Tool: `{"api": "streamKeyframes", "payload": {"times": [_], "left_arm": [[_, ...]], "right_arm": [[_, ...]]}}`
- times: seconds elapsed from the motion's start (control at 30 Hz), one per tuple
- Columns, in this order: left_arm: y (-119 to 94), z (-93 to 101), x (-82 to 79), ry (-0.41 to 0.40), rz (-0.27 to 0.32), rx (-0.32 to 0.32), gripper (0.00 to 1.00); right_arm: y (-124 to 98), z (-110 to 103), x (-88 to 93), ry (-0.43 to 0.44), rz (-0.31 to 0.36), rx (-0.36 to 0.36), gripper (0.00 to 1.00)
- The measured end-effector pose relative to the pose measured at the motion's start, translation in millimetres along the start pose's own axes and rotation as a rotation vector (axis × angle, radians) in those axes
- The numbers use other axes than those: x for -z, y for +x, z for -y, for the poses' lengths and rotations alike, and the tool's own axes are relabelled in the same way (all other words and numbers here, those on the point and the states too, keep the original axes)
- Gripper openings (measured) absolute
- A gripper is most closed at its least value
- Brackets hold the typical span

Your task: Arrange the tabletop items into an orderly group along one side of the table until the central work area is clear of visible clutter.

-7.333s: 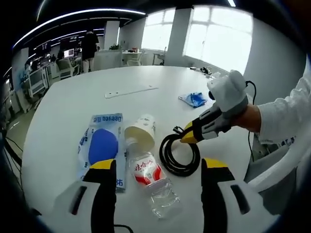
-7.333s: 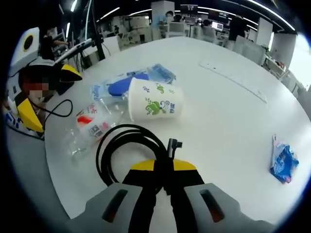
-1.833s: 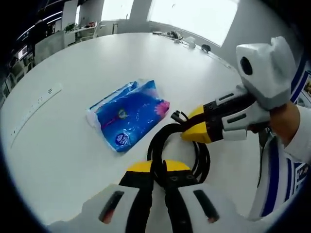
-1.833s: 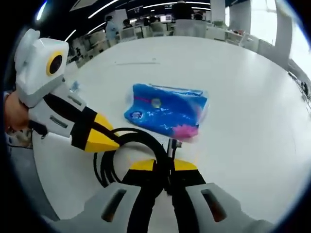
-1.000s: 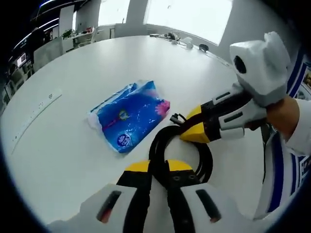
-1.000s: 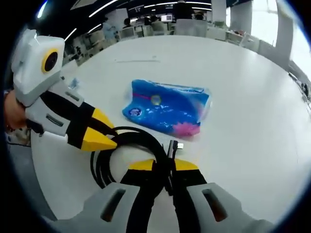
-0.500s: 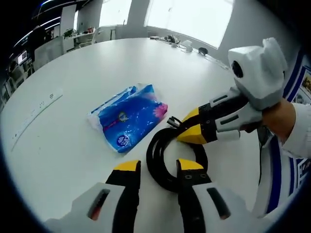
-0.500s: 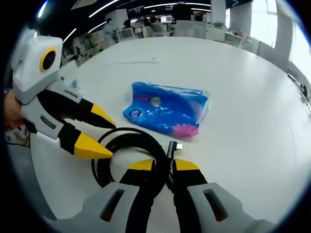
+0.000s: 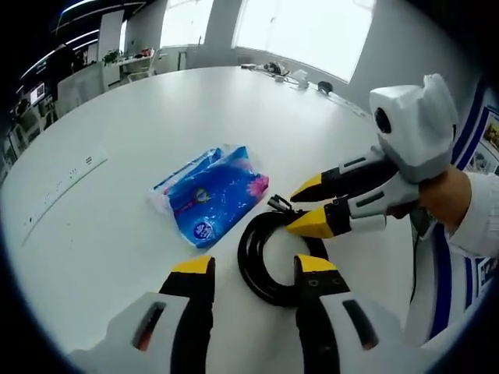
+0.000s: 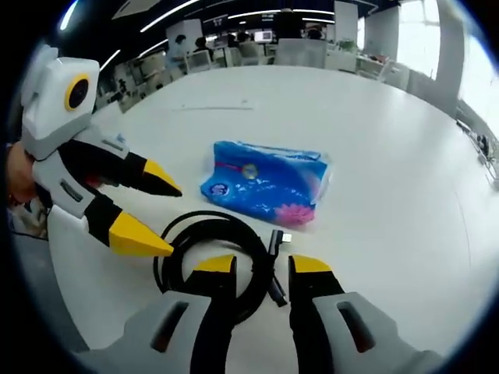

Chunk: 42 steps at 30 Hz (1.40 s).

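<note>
Right now you are working over one large round white table (image 9: 125, 132), and everything else sits on or above it. One blue plastic tissue pack (image 9: 212, 197) lies flat near the table's edge, and one coil of black cable (image 9: 273, 257) lies just beside it, on the side nearer you, its plug end pointing toward the pack.

Your two grippers both hang above that coil. Your left gripper (image 9: 255, 271) has its yellow-tipped jaws spread apart with the near arc of the coil between them, not gripping it. Your right gripper (image 10: 263, 267) is likewise parted, the coil's loop and plug lying in the gap, untouched as far as you can see.

Each view catches the other tool: the right gripper's white body and your hand (image 9: 440, 195) come in beside the coil in the left gripper view, while the left gripper (image 10: 152, 210) reaches in beside the coil in the right gripper view.

One long white strip (image 9: 62, 183) lies beyond the pack; its detail is too small to read. More small items (image 9: 300, 75) at the table's far edge are too small to identify.
</note>
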<state>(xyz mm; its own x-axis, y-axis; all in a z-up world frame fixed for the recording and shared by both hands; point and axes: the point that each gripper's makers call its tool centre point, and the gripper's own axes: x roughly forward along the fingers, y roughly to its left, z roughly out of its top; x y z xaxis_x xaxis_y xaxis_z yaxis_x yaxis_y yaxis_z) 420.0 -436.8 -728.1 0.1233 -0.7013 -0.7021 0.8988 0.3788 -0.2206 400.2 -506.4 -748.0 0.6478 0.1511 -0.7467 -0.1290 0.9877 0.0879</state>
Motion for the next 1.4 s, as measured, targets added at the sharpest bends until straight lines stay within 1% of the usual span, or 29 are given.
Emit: {"api": "streamKeyframes", "payload": {"times": [0.2, 0.3, 0.37, 0.47, 0.7, 0.8, 1.0, 1.1, 1.2, 1.27, 1.4], "left_arm": [[-7, 0.8, -3.7, 0.007, 0.01, 0.001, 0.44], [-10, 1.9, -6.2, 0.011, 0.016, 0.007, 0.48], [-12, 3.5, -7.5, 0.029, 0.018, 0.008, 0.5], [-16, 4.6, -10.2, 0.026, 0.025, 0.013, 0.52], [-25, 11.2, -16.0, 0.038, 0.048, 0.026, 0.58], [-29, 14.8, -17.0, 0.063, 0.051, 0.029, 0.6], [-38, 18.1, -21.5, 0.074, 0.074, 0.035, 0.66], [-45, 17.1, -23.2, 0.084, 0.086, 0.032, 0.68], [-51, 15.1, -25.6, 0.082, 0.096, 0.026, 0.71], [-55, 12.7, -27.5, 0.079, 0.108, 0.017, 0.75], [-63, 11.2, -29.2, 0.076, 0.121, 0.013, 0.77]], "right_arm": [[-6, 1, -5.5, 0.006, 0.021, 0.008, 0.28], [-9, 0, -7.3, 0.008, 0.028, 0.009, 0.29], [-10, 0, -8.5, 0.005, 0.034, 0.012, 0.31], [-15, 0, -11.9, 0.013, 0.044, 0.013, 0.31], [-24, -1, -19.4, 0.014, 0.073, 0.016, 0.34], [-28, -1, -23.2, 0.017, 0.091, 0.021, 0.35], [-36, -5, -32.2, -0.006, 0.121, 0.02, 0.39], [-41, -7, -38.0, -0.01, 0.139, 0.021, 0.41], [-44, -10, -41.2, -0.017, 0.144, 0.02, 0.47], [-46, -12, -43.5, -0.024, 0.147, 0.016, 0.47], [-49, -15, -48.3, -0.032, 0.157, 0.014, 0.51]]}}
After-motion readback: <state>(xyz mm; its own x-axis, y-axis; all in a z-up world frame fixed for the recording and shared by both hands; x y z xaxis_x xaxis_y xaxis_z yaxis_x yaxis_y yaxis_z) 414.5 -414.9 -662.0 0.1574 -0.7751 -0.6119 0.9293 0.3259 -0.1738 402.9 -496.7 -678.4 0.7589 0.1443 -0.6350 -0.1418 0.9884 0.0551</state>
